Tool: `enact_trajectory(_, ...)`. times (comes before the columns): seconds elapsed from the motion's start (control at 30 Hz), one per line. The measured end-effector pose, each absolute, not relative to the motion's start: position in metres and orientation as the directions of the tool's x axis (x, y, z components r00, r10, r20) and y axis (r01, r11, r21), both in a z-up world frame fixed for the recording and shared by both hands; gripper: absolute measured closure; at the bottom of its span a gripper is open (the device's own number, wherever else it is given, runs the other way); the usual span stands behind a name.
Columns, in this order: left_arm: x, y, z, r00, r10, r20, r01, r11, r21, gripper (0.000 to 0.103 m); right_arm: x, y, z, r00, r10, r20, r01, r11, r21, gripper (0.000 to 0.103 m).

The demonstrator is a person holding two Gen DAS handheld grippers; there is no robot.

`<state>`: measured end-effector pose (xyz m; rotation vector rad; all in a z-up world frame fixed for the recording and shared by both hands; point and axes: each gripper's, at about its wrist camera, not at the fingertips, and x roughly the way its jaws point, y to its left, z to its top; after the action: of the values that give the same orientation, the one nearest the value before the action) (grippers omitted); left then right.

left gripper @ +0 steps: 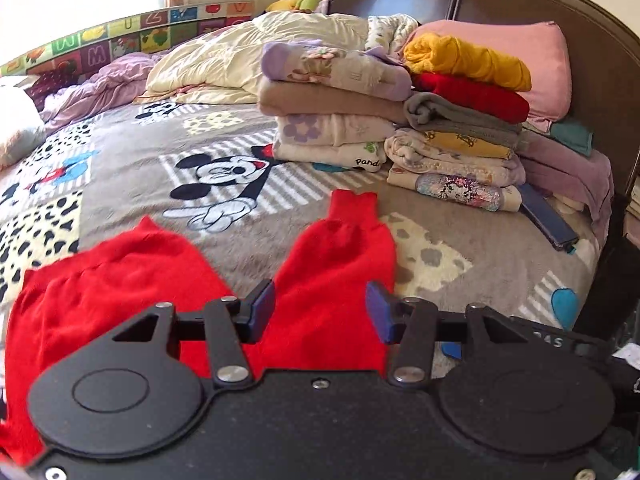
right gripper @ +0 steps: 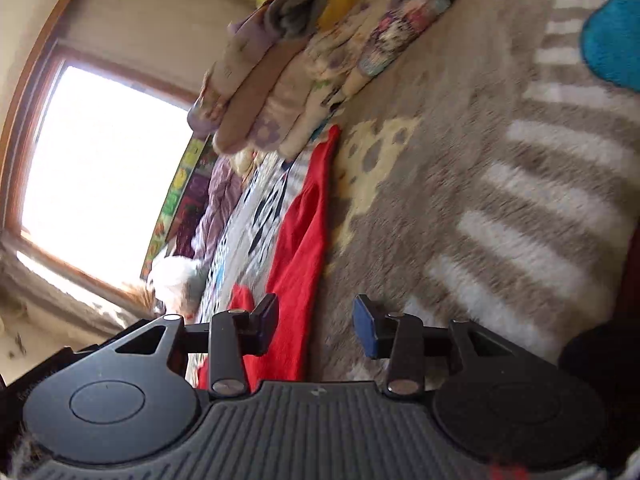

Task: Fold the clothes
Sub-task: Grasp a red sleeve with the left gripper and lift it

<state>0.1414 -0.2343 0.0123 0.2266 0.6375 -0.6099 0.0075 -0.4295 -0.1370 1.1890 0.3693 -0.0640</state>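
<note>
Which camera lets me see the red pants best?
The left wrist view. The red pants lie spread on the Mickey blanket there, with both legs and cuffs showing. The right wrist view is tilted and blurry, and shows the pants only as a narrow strip, mostly one leg.

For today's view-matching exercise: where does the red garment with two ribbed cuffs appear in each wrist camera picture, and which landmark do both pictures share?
Left wrist: the red garment lies spread across the lower left and centre, its right part with the cuff running between the open fingers of the left gripper.
Right wrist: it is a narrow red strip running up the centre-left, beside the open right gripper.
Shared landmark: the stacks of folded clothes.
</note>
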Motion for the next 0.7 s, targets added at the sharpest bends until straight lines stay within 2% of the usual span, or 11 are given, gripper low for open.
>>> enact_trajectory(0.3, 0.181, -0.359, -0.04, 0.622, -0.329, -0.711, 0.642, 0.733, 0.223, 0.055, -0.007, -0.462, -0.147, 0.956, 0.012, -0.293, 0.278, 0.278, 0.919, 0.06)
enact_trajectory(0.47, 0.2, -0.387, -0.068, 0.614, -0.269, -0.742, 0.625, 0.74, 0.249, 0.056, -0.012, -0.477, -0.152, 0.955, -0.048, -0.292, 0.295, 0.246, 0.923, 0.06)
enact_trajectory(0.57, 0.207, -0.393, -0.072, 0.627, -0.259, -0.735, 0.609, 0.75, 0.256, 0.083, -0.008, -0.478, -0.152, 0.954, -0.053, -0.295, 0.298, 0.256, 0.92, 0.06)
enact_trajectory(0.6, 0.209, -0.391, -0.069, 0.633, -0.261, -0.729, 0.604, 0.755, 0.254, 0.094, -0.007, -0.478, -0.151, 0.954, -0.052, -0.295, 0.299, 0.261, 0.918, 0.06)
enact_trajectory(0.63, 0.21, -0.387, -0.065, 0.639, -0.268, -0.721, 0.6, 0.761, 0.248, 0.098, -0.003, -0.478, -0.15, 0.954, -0.049, -0.296, 0.297, 0.271, 0.916, 0.06)
enact_trajectory(0.7, 0.211, -0.374, -0.05, 0.651, -0.293, -0.7, 0.589, 0.777, 0.223, 0.1, 0.0, -0.476, -0.148, 0.955, -0.039, -0.295, 0.293, 0.289, 0.911, 0.058)
